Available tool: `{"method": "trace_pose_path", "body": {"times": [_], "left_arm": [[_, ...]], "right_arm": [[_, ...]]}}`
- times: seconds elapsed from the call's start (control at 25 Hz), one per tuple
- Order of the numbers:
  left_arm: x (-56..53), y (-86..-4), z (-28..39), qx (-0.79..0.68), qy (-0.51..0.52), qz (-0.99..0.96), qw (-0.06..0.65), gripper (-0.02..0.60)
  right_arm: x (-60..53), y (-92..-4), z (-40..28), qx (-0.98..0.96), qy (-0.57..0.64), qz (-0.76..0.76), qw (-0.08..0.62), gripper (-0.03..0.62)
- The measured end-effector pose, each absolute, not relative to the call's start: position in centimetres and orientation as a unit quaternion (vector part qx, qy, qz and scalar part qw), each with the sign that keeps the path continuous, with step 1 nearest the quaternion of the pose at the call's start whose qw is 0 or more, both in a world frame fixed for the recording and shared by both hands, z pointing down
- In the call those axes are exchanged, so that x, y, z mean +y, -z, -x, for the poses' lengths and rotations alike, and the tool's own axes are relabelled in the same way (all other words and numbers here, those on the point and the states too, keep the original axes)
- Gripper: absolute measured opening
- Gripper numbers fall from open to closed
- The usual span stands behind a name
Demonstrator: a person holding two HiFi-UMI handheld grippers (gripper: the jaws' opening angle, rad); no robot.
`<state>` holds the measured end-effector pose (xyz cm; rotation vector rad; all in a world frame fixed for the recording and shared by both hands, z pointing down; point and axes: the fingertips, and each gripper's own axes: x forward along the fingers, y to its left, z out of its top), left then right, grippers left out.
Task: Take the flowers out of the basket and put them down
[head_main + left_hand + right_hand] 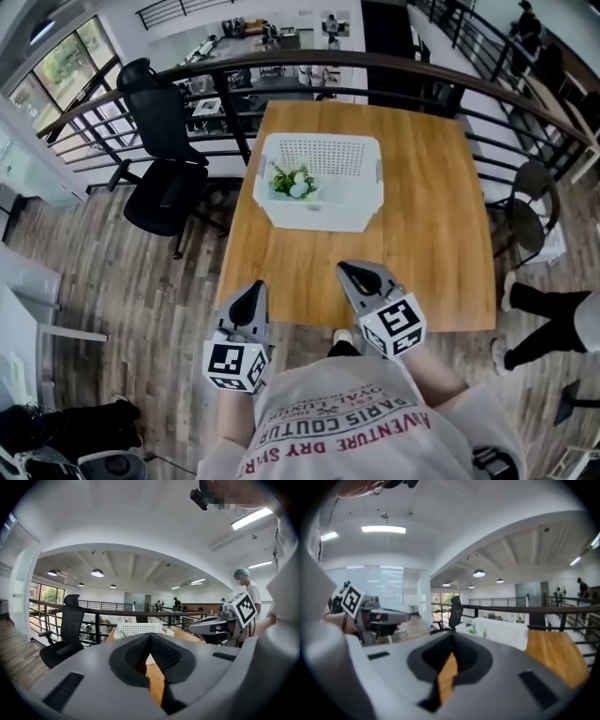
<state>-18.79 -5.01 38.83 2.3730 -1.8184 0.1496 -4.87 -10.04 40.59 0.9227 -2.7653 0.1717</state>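
Head view, as we log it: flowers [292, 182] in the white basket [323, 141], left side, mid-bench [431, 234]. Left gripper [253, 289], right gripper [347, 272]: fingers clenched on nothing, at the near bench edge, apart from the basket.

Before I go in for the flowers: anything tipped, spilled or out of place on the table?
Nothing stands out. The white basket sits upright on the wooden table with the flowers inside at its left end. The left gripper and right gripper are shut and empty at the near edge.
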Motion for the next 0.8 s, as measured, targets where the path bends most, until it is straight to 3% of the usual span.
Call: {"method": "trace_pose_path", "body": {"times": [0.52,0.8], "left_arm": [[-15.5,-39.5,20.5,-0.576,-0.050,-0.811,0.090,0.014],[-20.4,-40.4,23.4,-0.535,-0.041,-0.840,0.087,0.014]], "right_arm": [[-21.7,-41.6,6.0,-0.930,-0.079,-0.315,0.169,0.029],[-26.7,-43.9,9.6,-0.925,-0.077,-0.286,0.240,0.029]]}}
